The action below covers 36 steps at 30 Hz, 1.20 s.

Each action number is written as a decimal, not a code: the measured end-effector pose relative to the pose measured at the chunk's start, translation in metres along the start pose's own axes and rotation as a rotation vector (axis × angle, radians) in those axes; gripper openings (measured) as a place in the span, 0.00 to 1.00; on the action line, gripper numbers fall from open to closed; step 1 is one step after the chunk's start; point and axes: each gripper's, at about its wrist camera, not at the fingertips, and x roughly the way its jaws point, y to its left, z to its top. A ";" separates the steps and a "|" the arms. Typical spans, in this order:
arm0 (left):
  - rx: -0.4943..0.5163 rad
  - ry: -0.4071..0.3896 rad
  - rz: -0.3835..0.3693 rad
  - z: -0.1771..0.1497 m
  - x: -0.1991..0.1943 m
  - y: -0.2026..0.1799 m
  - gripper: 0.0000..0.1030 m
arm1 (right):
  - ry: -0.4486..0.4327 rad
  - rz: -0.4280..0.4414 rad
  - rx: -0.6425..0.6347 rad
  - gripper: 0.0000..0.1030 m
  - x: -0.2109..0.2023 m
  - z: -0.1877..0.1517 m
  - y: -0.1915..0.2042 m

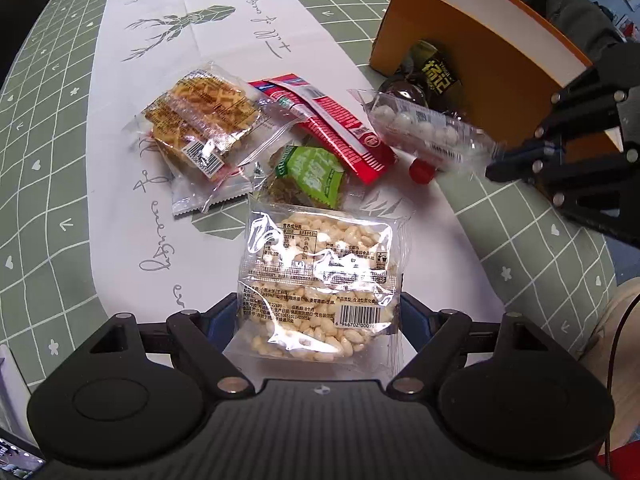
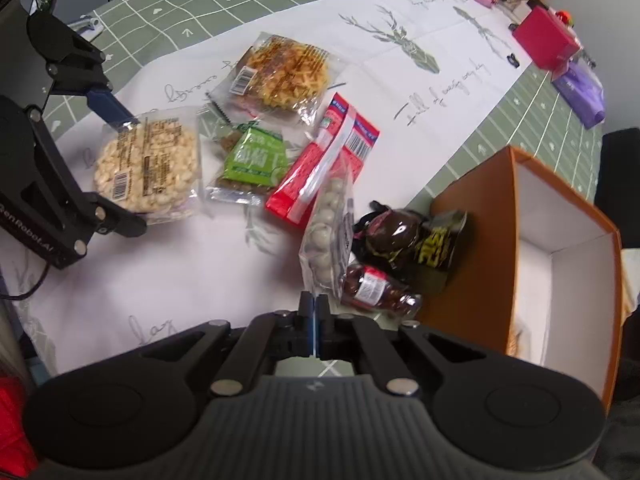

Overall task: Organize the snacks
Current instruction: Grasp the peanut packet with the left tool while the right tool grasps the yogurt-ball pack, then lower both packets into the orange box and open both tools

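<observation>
The left gripper (image 1: 318,316) clamps the puffed-rice pack (image 1: 320,280) between wide jaws; the right gripper (image 2: 315,312) pinches the edge of the white-ball bag (image 2: 328,236), jaws fully closed.

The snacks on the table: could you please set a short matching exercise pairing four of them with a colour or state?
Things:
1. puffed rice cake pack
2. bag of white balls
3. green packet
4. long wrapper

Descriptions:
A. red
B. pinched at its edge by the right hand-held gripper
C. between the left hand-held gripper's fingers
D. green

Pairs: 1-C, 2-B, 3-D, 4-A
</observation>
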 end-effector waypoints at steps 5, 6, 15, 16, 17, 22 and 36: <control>0.006 0.008 -0.014 0.000 0.002 -0.005 0.92 | 0.035 0.079 -0.048 0.00 0.004 -0.019 0.024; 0.007 0.013 -0.016 0.000 0.004 -0.005 0.92 | 0.040 0.088 -0.055 0.01 0.006 -0.022 0.028; 0.003 0.035 -0.003 0.006 0.011 -0.003 0.92 | -0.065 0.102 0.072 0.56 0.000 -0.019 0.019; 0.005 0.039 0.000 0.005 0.012 -0.004 0.92 | -0.078 0.094 0.096 0.64 0.003 -0.016 0.016; 0.007 0.042 0.003 0.005 0.013 -0.003 0.92 | -0.085 0.093 0.112 0.68 0.008 -0.014 0.014; 0.010 0.048 0.018 0.004 0.016 -0.002 0.91 | -0.055 0.066 0.104 0.80 0.038 0.001 0.013; 0.016 0.053 0.006 0.005 0.019 0.000 0.91 | -0.008 0.102 0.150 0.59 0.069 0.004 0.014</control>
